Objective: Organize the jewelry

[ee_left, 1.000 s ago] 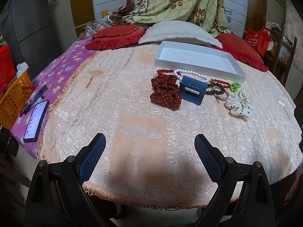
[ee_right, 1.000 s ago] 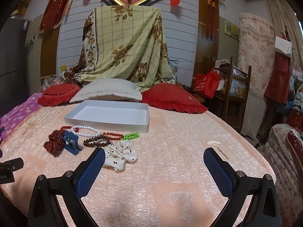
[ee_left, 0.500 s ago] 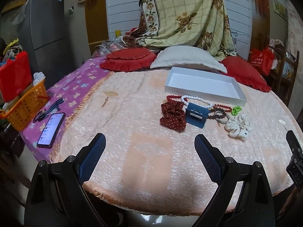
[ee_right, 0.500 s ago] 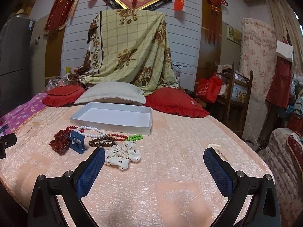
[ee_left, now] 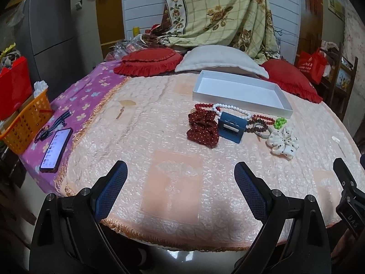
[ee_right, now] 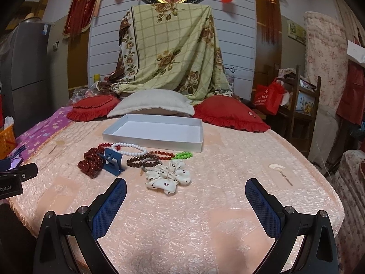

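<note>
An empty white tray (ee_left: pixel 237 98) (ee_right: pixel 150 140) lies on the peach bedspread. In front of it sits a cluster: a dark red dotted scrunchie (ee_left: pixel 203 129) (ee_right: pixel 90 163), a blue hair clip (ee_left: pixel 231 130) (ee_right: pixel 113 162), a white bead string (ee_left: pixel 230 109) (ee_right: pixel 131 148), red and brown bead bracelets (ee_left: pixel 261 122) (ee_right: pixel 146 159), green beads (ee_left: pixel 280 123) (ee_right: pixel 182 155) and a white dotted scrunchie (ee_left: pixel 282 142) (ee_right: pixel 168 177). My left gripper (ee_left: pixel 181 191) is open, low over the near edge, well short of the cluster. My right gripper (ee_right: pixel 186 202) is open, just short of the white scrunchie.
Red cushions (ee_left: pixel 148 61) (ee_right: pixel 228 113) and a grey pillow (ee_right: pixel 150 106) lie behind the tray. A phone (ee_left: pixel 56 149) rests on the purple cloth at left, beside an orange basket (ee_left: pixel 26 123). A wooden chair (ee_right: pixel 301 105) stands at right.
Both cameras have pulled back and tilted up, so more of the room shows and the cluster looks farther from the left gripper. The jewelry has not moved. Both grippers stay open.
</note>
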Available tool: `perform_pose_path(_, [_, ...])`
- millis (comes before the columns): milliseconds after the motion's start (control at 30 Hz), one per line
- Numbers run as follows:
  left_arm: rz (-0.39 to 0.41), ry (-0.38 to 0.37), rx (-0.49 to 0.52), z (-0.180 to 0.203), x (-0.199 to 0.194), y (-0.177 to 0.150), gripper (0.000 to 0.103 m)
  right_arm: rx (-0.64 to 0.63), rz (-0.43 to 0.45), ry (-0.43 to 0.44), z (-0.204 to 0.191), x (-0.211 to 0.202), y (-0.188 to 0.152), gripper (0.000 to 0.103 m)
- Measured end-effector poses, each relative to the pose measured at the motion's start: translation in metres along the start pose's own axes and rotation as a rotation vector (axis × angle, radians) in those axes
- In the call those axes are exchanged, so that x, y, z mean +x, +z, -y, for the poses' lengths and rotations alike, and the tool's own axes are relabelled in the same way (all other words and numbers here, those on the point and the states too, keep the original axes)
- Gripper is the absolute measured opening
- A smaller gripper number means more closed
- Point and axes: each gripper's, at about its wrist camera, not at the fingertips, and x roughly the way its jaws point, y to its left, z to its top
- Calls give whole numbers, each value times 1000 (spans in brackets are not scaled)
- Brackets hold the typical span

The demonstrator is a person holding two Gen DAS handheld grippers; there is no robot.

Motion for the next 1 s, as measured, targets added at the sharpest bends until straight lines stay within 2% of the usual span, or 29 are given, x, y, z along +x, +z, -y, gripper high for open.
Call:
perform_pose_path(433, [4, 5, -10, -3, 1, -2, 95, -5, -19, -1, -3, 6, -3, 101])
perform_pose_path(600, [-22, -14, -8, -2, 8, -4, 95, -10, -10, 3, -7, 6, -5, 100])
perform_pose_path(767, [-32, -13, -2, -1, 13, -7, 95, -18, -55, 16, -13, 21, -12, 99])
perform_pose_path(1000, [-48, -23, -39, -9, 21, -8, 95, -9, -73, 11, -16, 29, -16, 99])
